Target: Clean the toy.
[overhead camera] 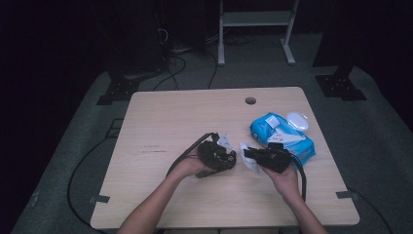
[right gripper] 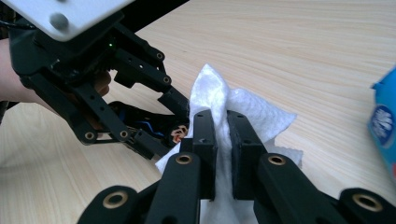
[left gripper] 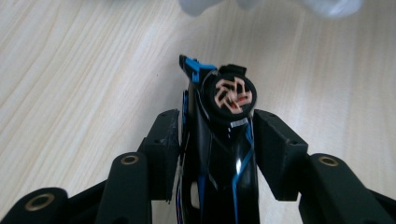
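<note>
Wipe (right gripper: pixel 219 112) pinched in right claw (right gripper: pixel 222 140), left claw (left gripper: pixel 215 126) gripping black gadget (left gripper: pixel 224 135) (claws nearly touching)

A light wooden table (overhead camera: pixel 165 117) with a round cable hole (overhead camera: pixel 250 101) stands on grey carpet (overhead camera: pixel 380 141). Beyond it rise a white metal frame (overhead camera: pixel 255 19) and black stand bases (overhead camera: pixel 340 87); the room behind is dark.
</note>
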`<control>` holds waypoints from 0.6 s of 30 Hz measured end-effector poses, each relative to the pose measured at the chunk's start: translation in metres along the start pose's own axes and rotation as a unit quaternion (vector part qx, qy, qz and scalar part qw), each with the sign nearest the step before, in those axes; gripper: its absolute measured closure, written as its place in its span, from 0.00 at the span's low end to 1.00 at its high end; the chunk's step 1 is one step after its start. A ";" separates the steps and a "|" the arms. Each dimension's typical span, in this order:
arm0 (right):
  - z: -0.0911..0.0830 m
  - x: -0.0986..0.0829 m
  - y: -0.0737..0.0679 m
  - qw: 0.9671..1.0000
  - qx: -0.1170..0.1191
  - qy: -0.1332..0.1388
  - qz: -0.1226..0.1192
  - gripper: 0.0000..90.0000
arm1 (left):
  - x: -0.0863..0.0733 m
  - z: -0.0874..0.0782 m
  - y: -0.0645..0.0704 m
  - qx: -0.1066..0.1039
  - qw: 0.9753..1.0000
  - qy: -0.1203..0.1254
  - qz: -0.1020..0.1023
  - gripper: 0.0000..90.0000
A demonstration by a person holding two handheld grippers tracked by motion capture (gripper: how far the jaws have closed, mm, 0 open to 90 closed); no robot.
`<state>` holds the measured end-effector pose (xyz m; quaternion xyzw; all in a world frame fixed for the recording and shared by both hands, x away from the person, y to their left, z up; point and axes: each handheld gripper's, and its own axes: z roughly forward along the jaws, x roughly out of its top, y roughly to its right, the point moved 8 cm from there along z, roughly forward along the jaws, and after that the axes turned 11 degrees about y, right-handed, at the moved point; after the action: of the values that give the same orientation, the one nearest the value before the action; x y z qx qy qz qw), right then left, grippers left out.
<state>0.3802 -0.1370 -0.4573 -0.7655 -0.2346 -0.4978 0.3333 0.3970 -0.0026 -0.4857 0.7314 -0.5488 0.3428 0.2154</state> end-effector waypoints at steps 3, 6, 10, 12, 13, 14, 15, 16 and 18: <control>0.008 0.001 -0.007 1.000 0.008 -0.006 -0.004 0.91 | -0.004 -0.013 -0.001 -0.002 1.000 0.026 -0.009 0.57; 0.018 0.002 -0.016 1.000 0.016 -0.011 -0.012 0.91 | -0.011 -0.025 0.001 -0.001 0.999 0.051 -0.007 0.55; 0.032 0.002 -0.029 0.999 0.029 -0.019 -0.027 0.91 | -0.029 -0.038 0.004 0.011 0.996 0.083 -0.013 0.53; 0.039 0.002 -0.036 0.999 0.035 -0.025 -0.032 0.91 | -0.038 -0.043 0.003 0.014 0.995 0.096 -0.014 0.53; 0.042 0.002 -0.039 0.998 0.038 -0.027 -0.036 0.91 | -0.044 -0.044 0.003 0.018 0.995 0.099 -0.016 0.53; 0.045 0.001 -0.042 0.998 0.040 -0.029 -0.039 0.91 | -0.049 -0.045 0.003 0.019 0.995 0.100 -0.017 0.53; 0.047 0.001 -0.044 0.998 0.042 -0.031 -0.041 0.91 | -0.054 -0.045 0.005 0.020 0.994 0.103 -0.022 0.52; 0.049 0.001 -0.046 0.998 0.043 -0.033 -0.042 0.91 | -0.059 -0.044 0.005 0.023 0.994 0.104 -0.022 0.52; 0.053 0.000 -0.049 0.997 0.046 -0.037 -0.046 0.91 | -0.066 -0.044 0.006 0.024 0.993 0.110 -0.024 0.52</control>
<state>0.3786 -0.0648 -0.4590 -0.7557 -0.3041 -0.4727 0.3361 0.3686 0.0691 -0.5056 0.7072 -0.4957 0.4289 0.2649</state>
